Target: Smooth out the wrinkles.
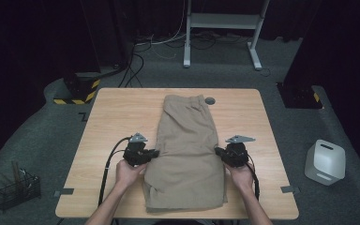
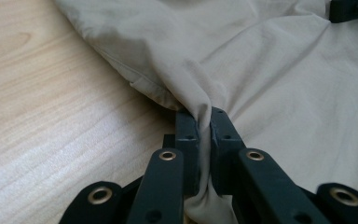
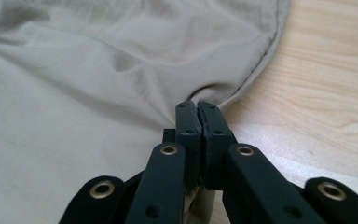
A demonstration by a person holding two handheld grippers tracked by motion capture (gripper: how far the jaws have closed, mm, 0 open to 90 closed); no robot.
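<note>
A pair of khaki shorts (image 1: 187,145) lies folded lengthwise on the wooden table (image 1: 112,122), waistband at the far end. My left gripper (image 1: 155,153) is shut on the shorts' left edge, about halfway down. In the left gripper view the beige cloth (image 2: 261,70) bunches into a pinched fold between the jaws of that gripper (image 2: 204,116). My right gripper (image 1: 218,151) is shut on the shorts' right edge, opposite the left one. In the right gripper view the seamed edge of the cloth (image 3: 121,70) runs into the closed jaws of the right gripper (image 3: 198,108).
A small grey round disc (image 1: 210,100) lies on the table beside the waistband. On the floor stand a white box (image 1: 326,161) at the right, a black wire basket (image 1: 16,187) at the left, and a white frame (image 1: 222,28) behind the table.
</note>
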